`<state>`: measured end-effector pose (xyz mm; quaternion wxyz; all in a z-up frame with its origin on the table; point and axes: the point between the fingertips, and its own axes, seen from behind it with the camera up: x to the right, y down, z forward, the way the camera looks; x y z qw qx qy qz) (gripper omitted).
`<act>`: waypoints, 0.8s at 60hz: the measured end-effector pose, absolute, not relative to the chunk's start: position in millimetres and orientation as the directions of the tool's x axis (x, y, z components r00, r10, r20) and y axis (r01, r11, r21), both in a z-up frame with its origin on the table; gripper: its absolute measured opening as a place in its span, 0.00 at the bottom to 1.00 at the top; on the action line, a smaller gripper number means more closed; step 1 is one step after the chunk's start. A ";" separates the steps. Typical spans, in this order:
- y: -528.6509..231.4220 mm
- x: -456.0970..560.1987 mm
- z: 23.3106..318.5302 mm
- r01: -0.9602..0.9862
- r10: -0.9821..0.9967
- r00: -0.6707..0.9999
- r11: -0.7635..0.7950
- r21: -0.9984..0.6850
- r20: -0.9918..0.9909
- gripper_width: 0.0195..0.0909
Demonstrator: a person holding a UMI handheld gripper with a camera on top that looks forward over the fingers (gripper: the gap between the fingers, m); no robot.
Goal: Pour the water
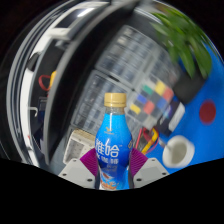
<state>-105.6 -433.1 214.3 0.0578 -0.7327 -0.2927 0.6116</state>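
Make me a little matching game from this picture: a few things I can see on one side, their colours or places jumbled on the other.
Things:
1. bottle
2. bottle cap
3. plant
4. white cup

Descriptions:
A. green, far beyond the tongs
B. blue, between the tongs' fingers
C. gold, on top of the bottle
D. beside the bottle, on the blue surface

Pairs: 1-B, 2-C, 3-A, 4-D. The tongs close on the bottle.

Beyond my fingers: a colour-checker chart (pixel 155 97) lying on the surface, a green leafy plant (pixel 187 42) above it, a blue mat (pixel 203 140) bearing a red dot (pixel 207 111), and a grey keyboard-like panel (pixel 100 88).
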 end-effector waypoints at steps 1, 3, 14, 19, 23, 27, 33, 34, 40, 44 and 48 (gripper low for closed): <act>-427.5 -106.4 218.9 0.356 0.541 0.065 -0.797 -0.487 -0.838 0.27; -415.9 -108.9 228.2 0.346 0.623 0.033 -0.741 -0.576 -0.781 0.27; -326.2 -124.6 261.5 0.203 0.897 0.041 -0.439 -0.875 -0.440 0.27; -281.1 -130.1 255.6 0.189 0.953 0.103 -0.299 -0.935 -0.284 0.27; -250.9 -130.8 240.2 0.191 0.978 0.124 -0.191 -0.963 -0.169 0.27; -228.1 -130.6 223.1 0.211 0.988 0.126 -0.111 -0.971 -0.085 0.27; -202.7 -130.2 185.4 0.248 0.993 0.119 -0.043 -0.968 -0.014 0.27; -199.4 -130.0 179.1 0.255 0.993 0.117 -0.038 -0.966 -0.008 0.27; -183.7 -131.2 137.2 0.297 0.993 0.121 -0.033 -0.954 0.004 0.27; -177.3 -130.9 111.6 0.320 0.992 0.123 -0.032 -0.947 0.008 0.27; -175.0 -130.5 92.8 0.334 0.992 0.126 -0.044 -0.942 -0.002 0.27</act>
